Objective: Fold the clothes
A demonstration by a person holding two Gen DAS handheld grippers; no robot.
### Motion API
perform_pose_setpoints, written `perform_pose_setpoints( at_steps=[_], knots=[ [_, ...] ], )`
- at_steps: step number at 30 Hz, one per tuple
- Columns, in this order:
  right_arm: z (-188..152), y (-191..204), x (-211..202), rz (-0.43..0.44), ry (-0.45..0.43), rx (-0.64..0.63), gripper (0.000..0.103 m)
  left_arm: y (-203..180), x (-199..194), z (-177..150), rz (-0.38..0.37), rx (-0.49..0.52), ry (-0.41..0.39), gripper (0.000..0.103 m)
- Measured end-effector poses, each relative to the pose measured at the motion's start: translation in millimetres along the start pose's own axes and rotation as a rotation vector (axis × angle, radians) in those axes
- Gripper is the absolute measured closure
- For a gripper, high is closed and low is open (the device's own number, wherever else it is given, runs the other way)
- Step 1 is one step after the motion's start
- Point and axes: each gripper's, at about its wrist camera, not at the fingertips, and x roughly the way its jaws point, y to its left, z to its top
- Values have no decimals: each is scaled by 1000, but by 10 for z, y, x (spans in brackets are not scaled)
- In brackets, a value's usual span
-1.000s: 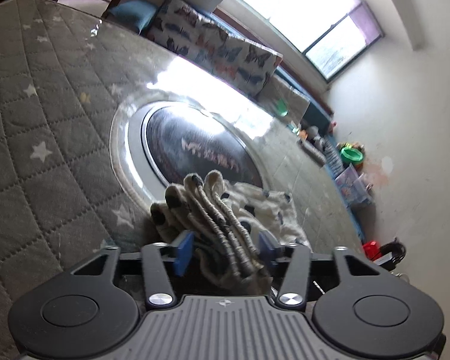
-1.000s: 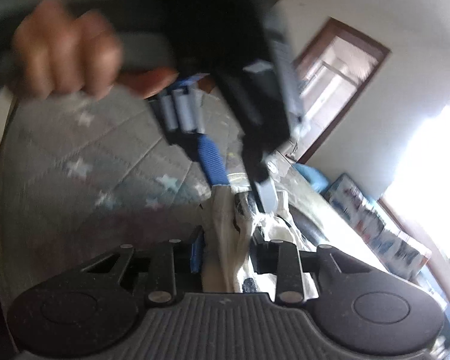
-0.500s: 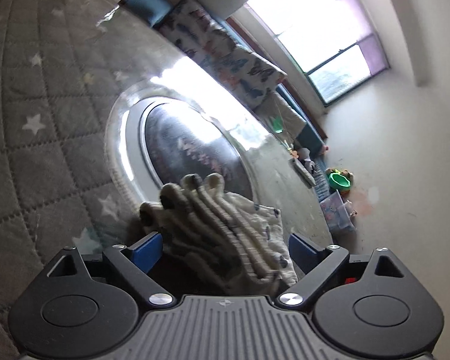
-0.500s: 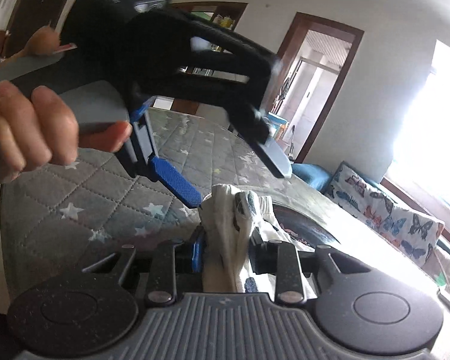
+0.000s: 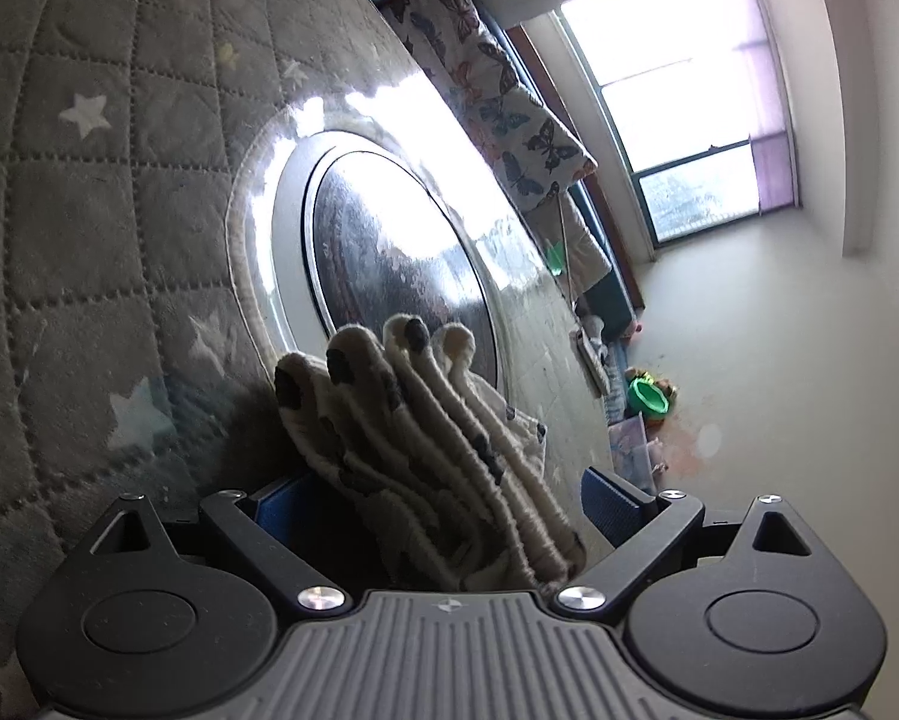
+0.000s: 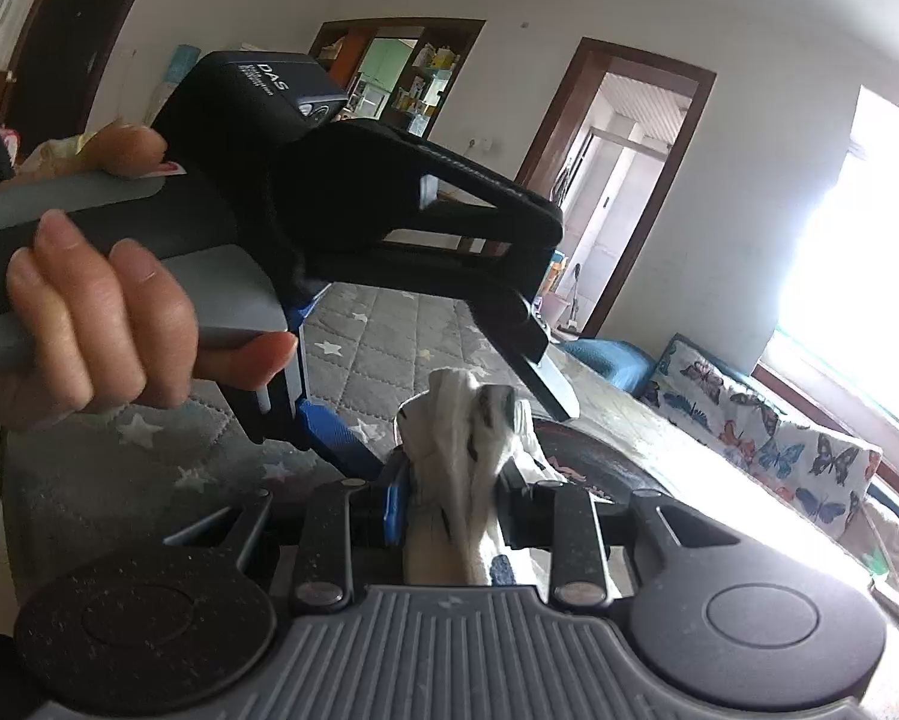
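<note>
Garment: a cream cloth [image 5: 443, 450] with dark spots, bunched into thick folds, rests on the quilted grey cover [image 5: 89, 228] at the near edge of a round glass plate [image 5: 389, 264].
Left gripper [image 5: 437, 504]: fingers have just been spreading and stand wide, the folds loose between them, blue pads clear of the cloth.
Right gripper [image 6: 449, 504]: fingers clenched on a bunched end of the same cloth.
Hand [image 6: 89, 324]: wrapped round the left gripper's handle, seen from the right wrist.
Far right: a butterfly-print cushion [image 5: 497, 108] below a bright window [image 5: 677, 96].
</note>
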Motion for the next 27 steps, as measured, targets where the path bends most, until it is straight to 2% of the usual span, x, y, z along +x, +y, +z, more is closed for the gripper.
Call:
perform_pose_setpoints(
  at_steps=[6, 9, 12, 14, 15, 17, 21, 23, 27],
  knots=[
    [-18, 74, -1, 15, -2, -44, 75, 9, 104, 46, 32, 6, 15, 6],
    [-32, 87, -18, 16, -7, -56, 75, -50, 156, 27, 45, 18, 14, 9],
    [-35, 65, -46, 19, -15, -47, 75, -56, 181, 31, 60, 27, 17, 21],
    [-38, 52, -60, 26, -16, -38, 75, -62, 179, 8, 71, 39, 19, 37],
    [-39, 54, -66, 29, -16, -37, 75, -65, 175, -5, 81, 44, 16, 40],
    [-46, 64, -73, 35, -11, -38, 75, -54, 148, -24, 94, 47, 9, 54],
    [-79, 73, -75, 56, 8, -40, 73, -46, 126, -45, 118, 62, 5, 65],
    [-131, 131, -146, 70, 16, -38, 67, -27, 123, -49, 130, 64, 5, 70],
    [-130, 14, -261, 99, 19, 19, 65, -6, 91, -82, 128, 68, 9, 71]
  ],
)
